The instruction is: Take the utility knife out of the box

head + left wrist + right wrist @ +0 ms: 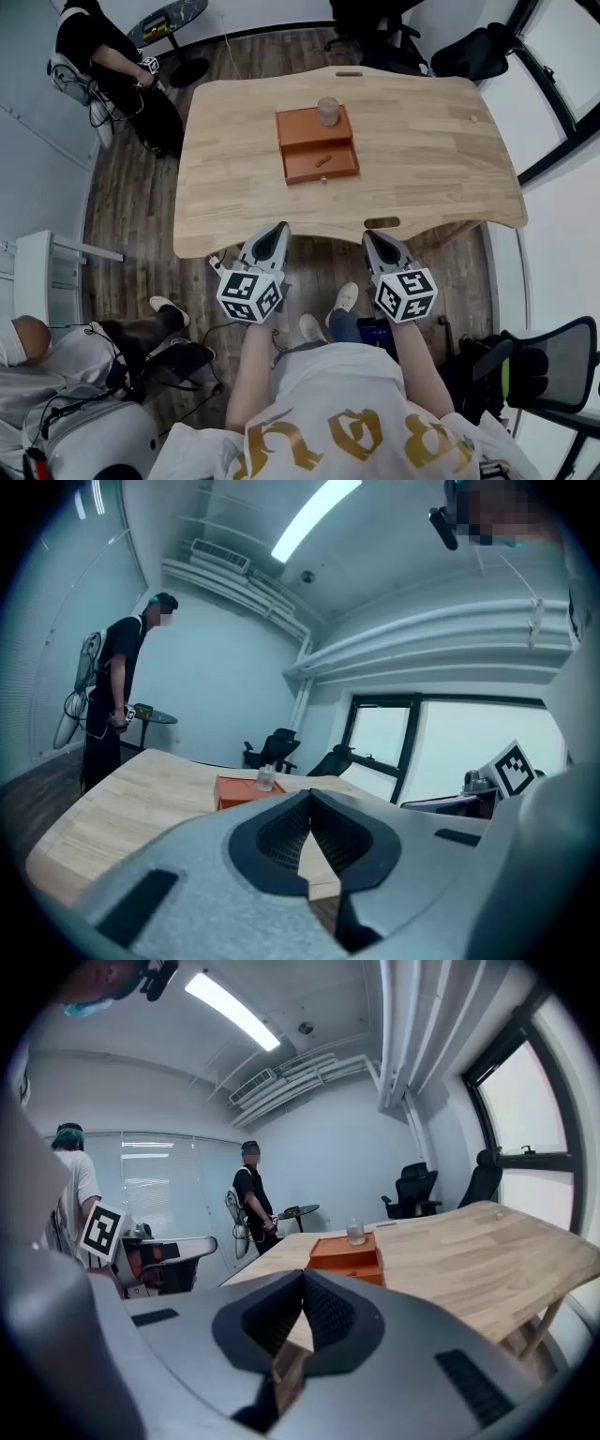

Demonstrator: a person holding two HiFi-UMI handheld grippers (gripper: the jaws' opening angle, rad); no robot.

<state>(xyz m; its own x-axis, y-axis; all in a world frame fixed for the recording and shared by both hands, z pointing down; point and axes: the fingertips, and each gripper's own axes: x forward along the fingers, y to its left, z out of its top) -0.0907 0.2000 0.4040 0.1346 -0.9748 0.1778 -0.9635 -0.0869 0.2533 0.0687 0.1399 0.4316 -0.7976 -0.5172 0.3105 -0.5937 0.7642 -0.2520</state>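
Far left of the orange box (316, 142), one person in black (94, 52) sits by the table's corner, and a second person (42, 361) sits lower down, on the near side.

Moving in, here is the left gripper (281, 228). It hangs just off the near edge of the wooden table (422, 159), below and left of the box, pointing toward it. Its own view shows the jaws pinched together at the tips with nothing between them. There are two grippers in all, and each carries one marker cube (250, 295) with black-and-white squares. Both of the holder's forearms reach straight forward, roughly parallel.

Now the box itself: there is one, and it sits mid-table, well apart from both grippers. Its single drawer (321, 163) is pulled open toward the grippers. In the drawer lies one utility knife (323, 161), small, orange and slanted, toward the drawer's right half. One clear glass jar (327, 111) stands on the box's lid, at its far right corner.

Right of that, the right gripper (368, 236) mirrors the left. It is below the box and a touch right, at the table's near edge, clenched tip to tip on nothing.

Beyond the box and to its right stand two black office chairs (473, 49).

The holder's white shirt (347, 403) bears large gold letters, but I cannot read them reliably.
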